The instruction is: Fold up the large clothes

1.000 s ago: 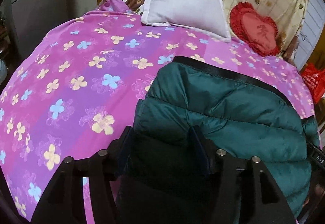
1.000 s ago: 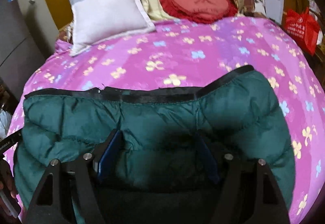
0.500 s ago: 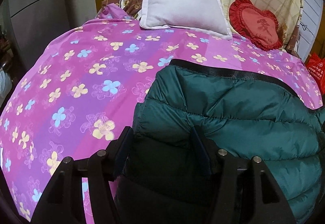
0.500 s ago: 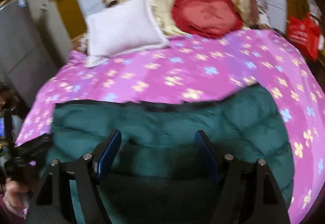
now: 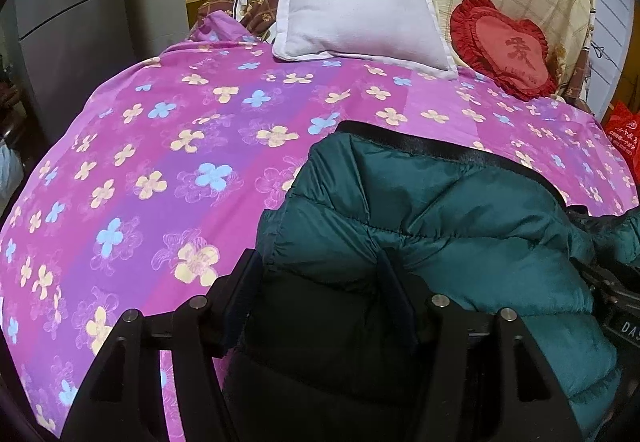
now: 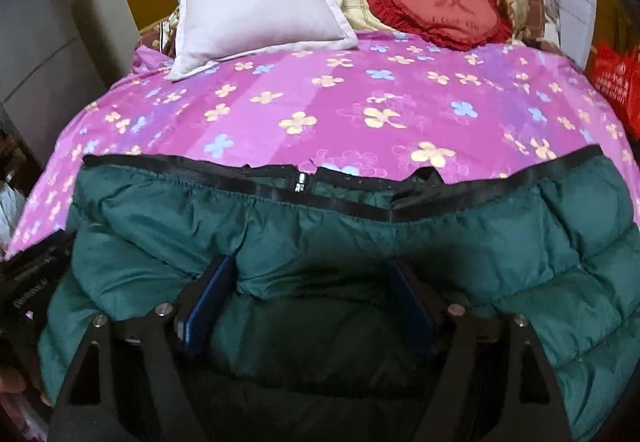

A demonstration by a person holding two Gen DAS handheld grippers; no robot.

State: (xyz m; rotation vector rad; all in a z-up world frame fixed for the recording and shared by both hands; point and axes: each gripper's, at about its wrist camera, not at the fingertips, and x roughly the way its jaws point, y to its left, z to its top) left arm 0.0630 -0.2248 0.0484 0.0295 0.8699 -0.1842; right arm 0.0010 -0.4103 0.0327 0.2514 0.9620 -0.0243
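Both my left gripper [image 5: 318, 284] and right gripper [image 6: 310, 292] stay clenched on the green puffer jacket [image 6: 400, 242]. Its black hem now lies further up the bed [image 5: 168, 161], so the fold is landing.

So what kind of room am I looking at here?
Most likely a bedroom: a bed with a pink flowered bedspread, a white pillow and a red heart cushion at its head.

Ahead of my left hand-held gripper [image 5: 316, 282] I see open bedspread [image 5: 160, 161] up to the white pillow [image 5: 356, 5] and red heart cushion [image 5: 504, 49]. The puffy green jacket [image 6: 360, 242] fills the space near both.
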